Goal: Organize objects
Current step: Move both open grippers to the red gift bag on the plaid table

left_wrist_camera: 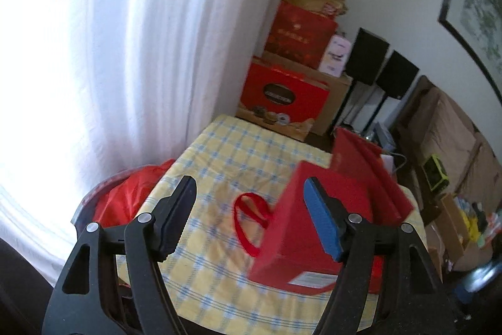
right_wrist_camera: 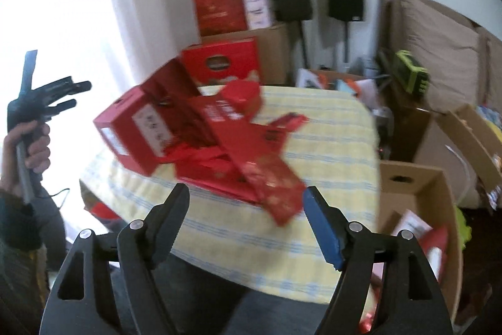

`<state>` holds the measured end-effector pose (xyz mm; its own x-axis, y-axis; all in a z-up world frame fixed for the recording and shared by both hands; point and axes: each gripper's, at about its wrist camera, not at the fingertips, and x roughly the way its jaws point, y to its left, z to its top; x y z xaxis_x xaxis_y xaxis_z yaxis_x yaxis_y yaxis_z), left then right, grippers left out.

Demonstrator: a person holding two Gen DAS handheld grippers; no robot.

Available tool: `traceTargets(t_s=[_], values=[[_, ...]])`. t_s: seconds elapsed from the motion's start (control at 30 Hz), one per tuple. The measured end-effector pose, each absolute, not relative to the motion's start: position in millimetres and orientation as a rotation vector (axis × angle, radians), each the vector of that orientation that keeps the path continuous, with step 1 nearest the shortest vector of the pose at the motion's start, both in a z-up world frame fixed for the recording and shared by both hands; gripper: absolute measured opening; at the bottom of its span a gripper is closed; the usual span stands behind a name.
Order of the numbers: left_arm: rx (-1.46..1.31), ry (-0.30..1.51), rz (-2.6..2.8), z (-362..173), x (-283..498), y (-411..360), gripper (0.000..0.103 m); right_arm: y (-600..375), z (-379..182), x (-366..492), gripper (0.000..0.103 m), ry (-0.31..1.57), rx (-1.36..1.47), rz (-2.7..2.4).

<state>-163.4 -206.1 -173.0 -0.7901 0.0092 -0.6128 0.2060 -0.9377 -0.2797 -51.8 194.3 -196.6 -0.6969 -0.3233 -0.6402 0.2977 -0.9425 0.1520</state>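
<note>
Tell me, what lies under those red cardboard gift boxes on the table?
A yellow-and-blue checked cloth lies under the red cardboard gift boxes; it covers the tabletop entirely, so the table's surface cannot be seen.

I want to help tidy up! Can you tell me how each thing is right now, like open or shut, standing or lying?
left gripper: open, holding nothing.
right gripper: open, holding nothing.
red box: tipped on its side on the table, flap open.
red packets: lying flat, spilled beside the box.
tablecloth: spread over the table.
cardboard box: open, on the floor.
</note>
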Motion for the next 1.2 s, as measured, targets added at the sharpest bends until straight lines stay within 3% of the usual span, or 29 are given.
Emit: traceTargets(t_s=[0.27, 0.47, 0.57, 0.73, 0.87, 1.1, 1.2], values=[[1.053, 0.489, -2.913, -201, -169, -227, 0.068, 121, -207, -84, 0.078, 0.037, 1.0, -2.483], [1.12, 0.324, -3.169, -214, -159, -212, 0.068, 81, -223, -119, 0.078, -0.011, 1.036, -2.402], [1.12, 0.385, -3.185, -213, -160, -214, 0.068, 70, -223, -131, 0.078, -0.06, 1.037, -2.367], [1.231, 0.667, -3.111, -206, -184, -227, 0.068, 59, -221, -137, 0.078, -0.06, 1.024, -2.366], [1.564, 0.737, -3.1, -207, -227, -213, 0.068, 64, -222, -137, 0.078, -0.086, 1.034, -2.385], [1.754, 0.548, -2.917, -207, -260, -190, 0.066, 76, -208, -135, 0.078, -0.106, 0.995, -2.444], [1.758, 0.569, -2.921, -205, -260, -187, 0.06, 72, -204, -133, 0.078, -0.107, 0.977, -2.43]])
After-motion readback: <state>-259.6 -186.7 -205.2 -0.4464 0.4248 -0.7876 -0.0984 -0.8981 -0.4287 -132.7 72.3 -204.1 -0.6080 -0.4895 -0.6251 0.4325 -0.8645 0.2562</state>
